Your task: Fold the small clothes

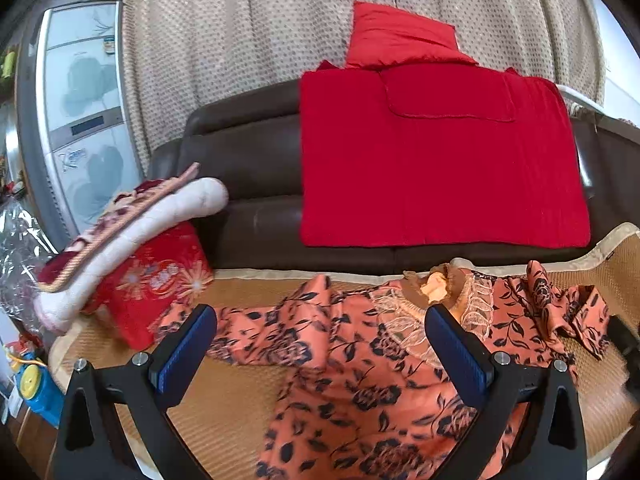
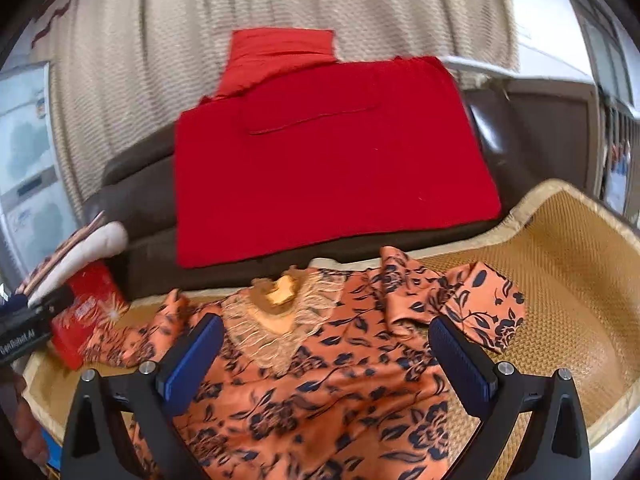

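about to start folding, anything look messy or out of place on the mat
The orange floral top lies unfolded on the woven mat; its one sleeve is bunched and doubled over on itself rather than spread flat. Both grippers hover open above it.

Bright daylight, even; brightest at right window (image 2: 612,80). Heavy fisheye curvature with black corner vignetting. Right wrist view motion-blurred; left wrist view sharper, soft at edges.
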The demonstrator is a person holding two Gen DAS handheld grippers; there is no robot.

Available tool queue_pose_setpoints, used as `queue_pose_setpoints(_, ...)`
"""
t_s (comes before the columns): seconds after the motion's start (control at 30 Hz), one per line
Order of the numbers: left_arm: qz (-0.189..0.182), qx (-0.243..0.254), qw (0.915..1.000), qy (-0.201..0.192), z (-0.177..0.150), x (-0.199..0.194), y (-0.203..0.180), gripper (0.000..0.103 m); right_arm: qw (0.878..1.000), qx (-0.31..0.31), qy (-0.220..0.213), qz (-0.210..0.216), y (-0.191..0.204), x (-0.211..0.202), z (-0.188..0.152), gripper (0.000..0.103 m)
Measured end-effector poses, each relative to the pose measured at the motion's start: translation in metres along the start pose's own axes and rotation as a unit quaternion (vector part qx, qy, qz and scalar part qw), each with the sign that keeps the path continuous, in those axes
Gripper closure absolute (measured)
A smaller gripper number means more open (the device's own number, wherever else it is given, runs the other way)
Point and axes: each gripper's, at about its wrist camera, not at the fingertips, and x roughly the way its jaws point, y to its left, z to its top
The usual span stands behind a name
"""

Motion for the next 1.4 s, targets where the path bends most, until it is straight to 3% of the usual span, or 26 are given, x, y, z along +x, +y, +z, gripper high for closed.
queue_pose_setpoints(0.13, -0.021, -0.004, 0.9992, 0.035, -0.008, 0.063, -0.031, 0.000, 0.995, 0.096, 0.013, 0.010, -0.071, 0.031, 0.007, 0.000)
queue_pose_setpoints(0.2, -0.033, -0.003, 0.9975, 0.062, -0.016, 0.091, -0.043, 0.000, 0.985, 0.168, 0.023, 0.010, -0.119, 0.048, 0.007, 0.000)
queue_pose_setpoints(0.33, -0.042, 0.018, 0.9938, 0.101, -0.043, 0.134, -0.062, 0.000, 0.953, 0.304, 0.019, -0.003, -0.201, 0.077, -0.001, 0.000)
queue_pose_setpoints(0.47, -0.033, 0.016, 0.9933, 0.109, -0.045, 0.151, -0.063, 0.000, 0.923, 0.383, 0.034, 0.012, -0.238, 0.112, -0.015, 0.006)
queue_pose_setpoints(0.53, -0.030, 0.017, 0.9938, 0.105, -0.046, 0.153, -0.064, 0.000, 0.912, 0.406, 0.050, -0.004, -0.253, 0.129, -0.021, 0.007)
queue_pose_setpoints(0.67, -0.025, 0.032, 0.9937, 0.105, -0.050, 0.155, -0.065, 0.000, 0.915, 0.385, 0.067, -0.106, -0.270, 0.142, -0.020, 0.009)
queue_pose_setpoints(0.77, -0.024, 0.042, 0.9936, 0.102, -0.051, 0.156, -0.068, 0.000, 0.914, 0.379, 0.080, -0.118, -0.275, 0.151, -0.022, 0.011)
queue_pose_setpoints(0.83, -0.024, 0.045, 0.9938, 0.099, -0.050, 0.154, -0.069, 0.000, 0.918, 0.366, 0.087, -0.125, -0.273, 0.158, -0.021, 0.020)
queue_pose_setpoints(0.87, -0.024, 0.046, 0.9939, 0.097, -0.050, 0.153, -0.069, 0.000, 0.921, 0.360, 0.087, -0.123, -0.269, 0.162, -0.018, 0.029)
queue_pose_setpoints(0.93, -0.019, 0.049, 0.9942, 0.094, -0.050, 0.153, -0.068, 0.000, 0.924, 0.358, 0.095, -0.097, -0.263, 0.172, -0.016, 0.051)
queue_pose_setpoints(0.97, -0.015, 0.049, 0.9944, 0.092, -0.050, 0.154, -0.066, 0.000, 0.923, 0.360, 0.105, -0.089, -0.260, 0.179, -0.017, 0.073)
queue_pose_setpoints(1.0, -0.011, 0.046, 0.9946, 0.093, -0.050, 0.155, -0.063, 0.000, 0.923, 0.360, 0.115, -0.078, -0.259, 0.183, -0.018, 0.084)
queue_pose_setpoints(1.07, -0.005, 0.038, 0.9948, 0.094, -0.049, 0.155, -0.055, 0.000, 0.927, 0.351, 0.116, -0.071, -0.248, 0.184, -0.014, 0.090)
queue_pose_setpoints(1.13, 0.004, 0.021, 0.9955, 0.093, -0.046, 0.155, -0.041, 0.000, 0.940, 0.326, 0.088, -0.046, -0.233, 0.175, -0.001, 0.091)
queue_pose_setpoints(1.2, 0.015, 0.003, 0.9959, 0.089, -0.042, 0.155, -0.025, 0.000, 0.952, 0.302, 0.051, 0.000, -0.207, 0.158, 0.018, 0.092)
queue_pose_setpoints(1.4, 0.059, -0.061, 0.9933, 0.079, -0.035, 0.155, 0.033, 0.000, 0.958, 0.250, 0.004, 0.141, -0.119, 0.136, 0.054, 0.092)
